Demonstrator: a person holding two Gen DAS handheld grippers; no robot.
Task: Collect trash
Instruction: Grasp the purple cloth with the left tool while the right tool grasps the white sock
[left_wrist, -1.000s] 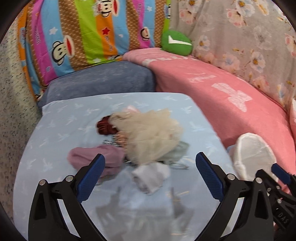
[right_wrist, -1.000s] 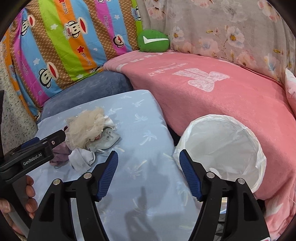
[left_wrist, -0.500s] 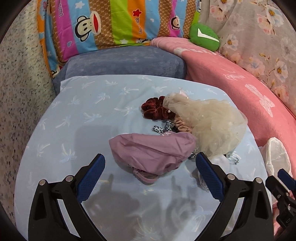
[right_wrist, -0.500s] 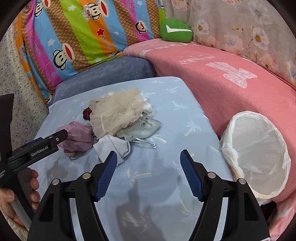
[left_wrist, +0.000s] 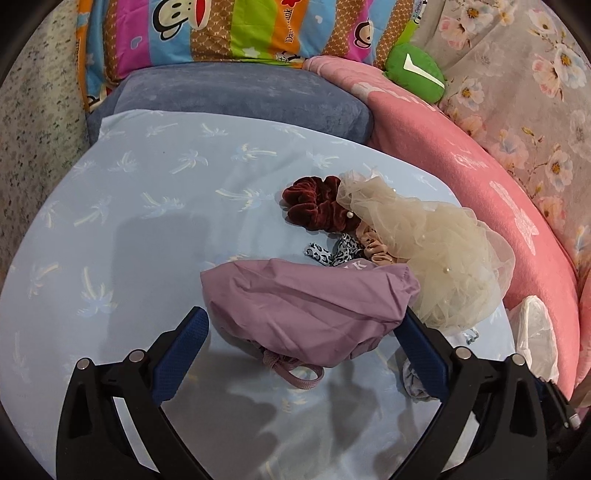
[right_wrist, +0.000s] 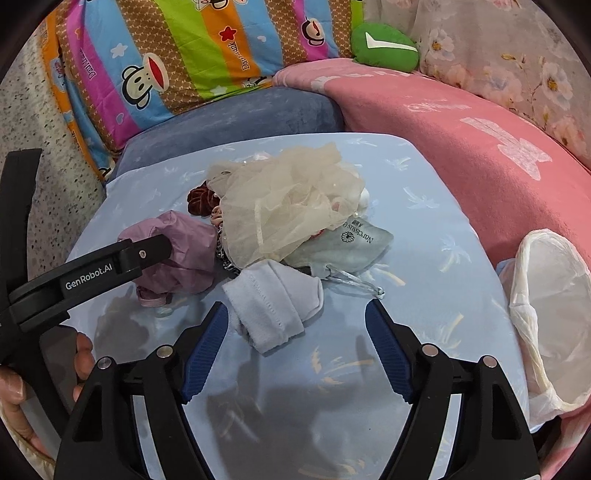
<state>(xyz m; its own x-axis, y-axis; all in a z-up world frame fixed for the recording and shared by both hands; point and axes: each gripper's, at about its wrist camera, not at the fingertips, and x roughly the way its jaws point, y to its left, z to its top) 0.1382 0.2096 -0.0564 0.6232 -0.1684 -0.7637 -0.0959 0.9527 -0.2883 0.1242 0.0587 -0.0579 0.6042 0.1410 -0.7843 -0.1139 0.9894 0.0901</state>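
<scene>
A pale blue palm-print table (right_wrist: 424, 236) stood against a pink-blanketed sofa (right_wrist: 480, 147). The left tongs (left_wrist: 303, 343) were spread wide and angled down, their pads either side of a mauve drawstring pouch (left_wrist: 310, 306), possibly touching it. The right tongs (right_wrist: 295, 343) were likewise released, hovering low over a folded white cloth (right_wrist: 273, 302) near the table's front edge. A white-lined trash bin (right_wrist: 554, 314) stood off the table's right edge.

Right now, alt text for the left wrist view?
Open left gripper straddles a mauve drawstring pouch on a pale blue sheet. Behind the pouch lie a maroon scrunchie and cream tulle.
</scene>
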